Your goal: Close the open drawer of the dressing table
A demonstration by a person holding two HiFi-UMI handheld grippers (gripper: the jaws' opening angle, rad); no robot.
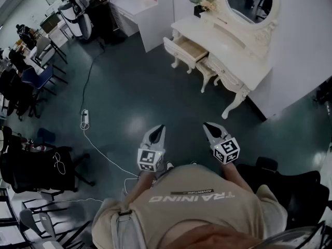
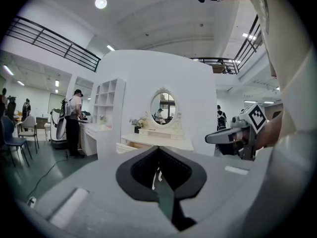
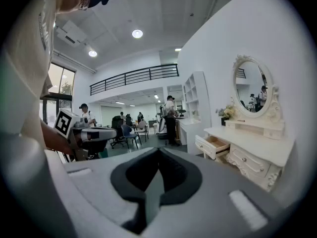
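Task not started. The open drawer (image 1: 190, 50) is pulled well out of the dressing table (image 1: 231, 41), at the table's left end in the head view, with bare wood showing inside. The table stands against a white wall with an oval mirror (image 1: 250, 0) on top and flowers (image 1: 206, 4) at the back corner. The other drawer fronts look flush (small in frame, so not certain).

The person stands on the dark floor well apart from the table, both tools held close in front of the chest. Left gripper (image 1: 160, 127): jaws together tip to tip, clenched on nothing; its own view shows only the table far off past the tips. Right gripper (image 1: 207, 124): same, closed and empty, with the drawer off to the right of its jaws in its own view. Neither touches anything.

Done: nothing. Left, as I judge it: walk up to the table, set a gripper against the drawer front, and push it in until flush with the frame. A power strip (image 1: 84, 119) and its white cable lie on the floor to the left, apparently off the direct path.
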